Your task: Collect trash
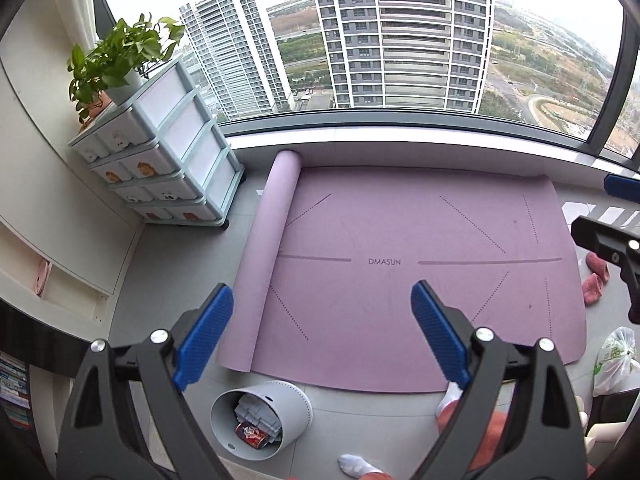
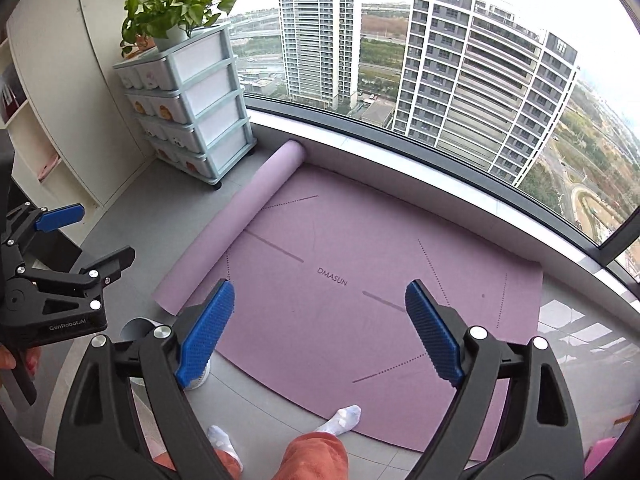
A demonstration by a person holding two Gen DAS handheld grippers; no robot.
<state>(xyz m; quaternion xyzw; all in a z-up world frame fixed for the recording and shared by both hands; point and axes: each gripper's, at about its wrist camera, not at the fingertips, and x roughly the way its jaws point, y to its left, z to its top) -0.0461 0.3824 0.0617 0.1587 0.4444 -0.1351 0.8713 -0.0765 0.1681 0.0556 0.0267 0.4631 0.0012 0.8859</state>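
The mat [image 1: 420,248] is mauve with darker dotted and solid lines, the bin [image 1: 276,408] pale grey holding a red can [image 1: 250,432], the drawers [image 1: 172,148] light blue with white fronts, the gripper pads [image 1: 206,332] blue and ribbed, the socks [image 2: 340,418] white.

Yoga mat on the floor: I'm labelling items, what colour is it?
The partly rolled yoga mat is pinkish purple with darker guide lines; clearest in the left wrist view.
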